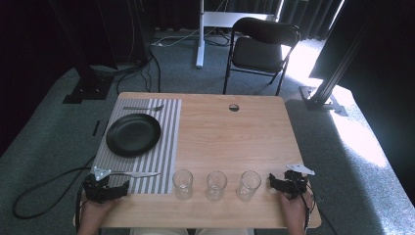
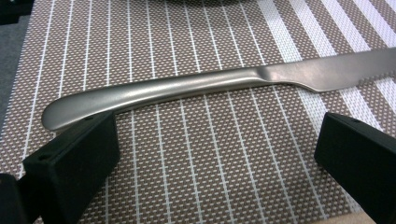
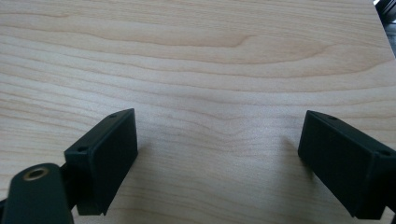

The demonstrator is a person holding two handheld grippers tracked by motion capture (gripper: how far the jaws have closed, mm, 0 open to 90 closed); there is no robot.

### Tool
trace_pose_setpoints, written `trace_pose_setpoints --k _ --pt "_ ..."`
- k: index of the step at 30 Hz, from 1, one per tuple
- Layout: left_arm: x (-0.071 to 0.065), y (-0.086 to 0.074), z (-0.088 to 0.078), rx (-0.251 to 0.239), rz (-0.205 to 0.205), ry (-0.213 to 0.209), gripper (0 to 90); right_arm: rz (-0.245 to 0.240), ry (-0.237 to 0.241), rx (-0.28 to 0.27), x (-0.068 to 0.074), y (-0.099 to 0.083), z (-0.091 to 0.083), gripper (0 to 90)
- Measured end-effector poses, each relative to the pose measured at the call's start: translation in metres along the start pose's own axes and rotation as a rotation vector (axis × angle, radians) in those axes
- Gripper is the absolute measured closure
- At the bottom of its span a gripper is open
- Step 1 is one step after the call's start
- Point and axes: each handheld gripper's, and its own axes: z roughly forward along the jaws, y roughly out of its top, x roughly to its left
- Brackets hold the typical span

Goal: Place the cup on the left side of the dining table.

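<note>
We read no brand or lettering anywhere. Wooden table (image 1: 235, 132), pale grain: striped woven placemat (image 1: 169, 147) bearing a round black plate (image 1: 133, 134), a fork (image 1: 144, 108) beyond it, and a brushed-metal knife (image 2: 210, 86) with curved handle near the front edge. Three clear glasses (image 1: 182, 183) (image 1: 216, 185) (image 1: 248, 185) stand in a row beside the mat. Left gripper (image 2: 215, 149), jaws spread wide just short of the knife handle (not gripping it). Right gripper (image 3: 219, 154), jaws likewise apart over bare wood.
</note>
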Motion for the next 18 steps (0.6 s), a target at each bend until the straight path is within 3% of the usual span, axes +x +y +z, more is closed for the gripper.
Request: trace_pose_setpoints --k 18 --pt "0.0034 -0.0015 -0.0016 -0.002 0.031 -0.030 0.6 0.001 -0.002 -0.001 0.0000 -0.0001 0.0000 11.5"
